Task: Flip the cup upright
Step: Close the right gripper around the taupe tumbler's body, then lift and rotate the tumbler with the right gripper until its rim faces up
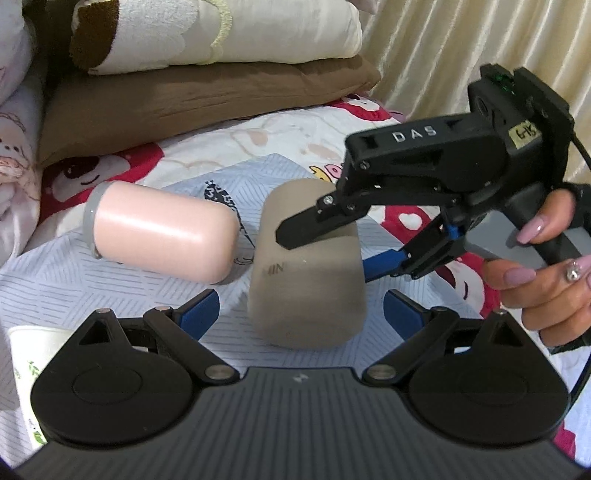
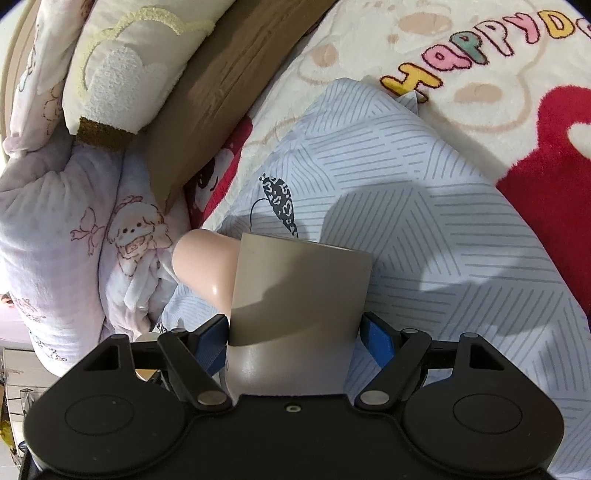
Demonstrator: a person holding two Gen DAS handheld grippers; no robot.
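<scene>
The right gripper (image 1: pixel 328 243) is clamping the taupe cup (image 1: pixel 306 266), one black finger (image 1: pixel 314 225) pressing across the side facing the left wrist camera and a blue-padded finger (image 1: pixel 384 260) reaching round the far side. From the right wrist camera, the same cup (image 2: pixel 299 295) is filling the gap between the blue pads (image 2: pixel 376 338), its rounded closed end sitting nearest the lens and its other end pointing away toward the striped cloth (image 2: pixel 443 258). The cup is leaning on that cloth with its closed end raised; whether the rim is touching the fabric is hard to judge from either view. A person's hand (image 1: pixel 543 266) with pink nails is squeezing the right gripper's handle.

Just beyond the held cup, on its far side from that hand, a pink cup (image 1: pixel 162 236) with a grey band is lying on its side on the cloth. The left gripper (image 1: pixel 299 314) is hovering in front of the taupe cup with its blue pads spread wide, holding nothing. At its left edge a white paper cup (image 1: pixel 22 354) is peeking in. Behind everything, a brown pillow (image 1: pixel 207 96) and a cream pillow (image 1: pixel 236 33) are lying stacked on a cartoon-print blanket (image 2: pixel 461 55).
</scene>
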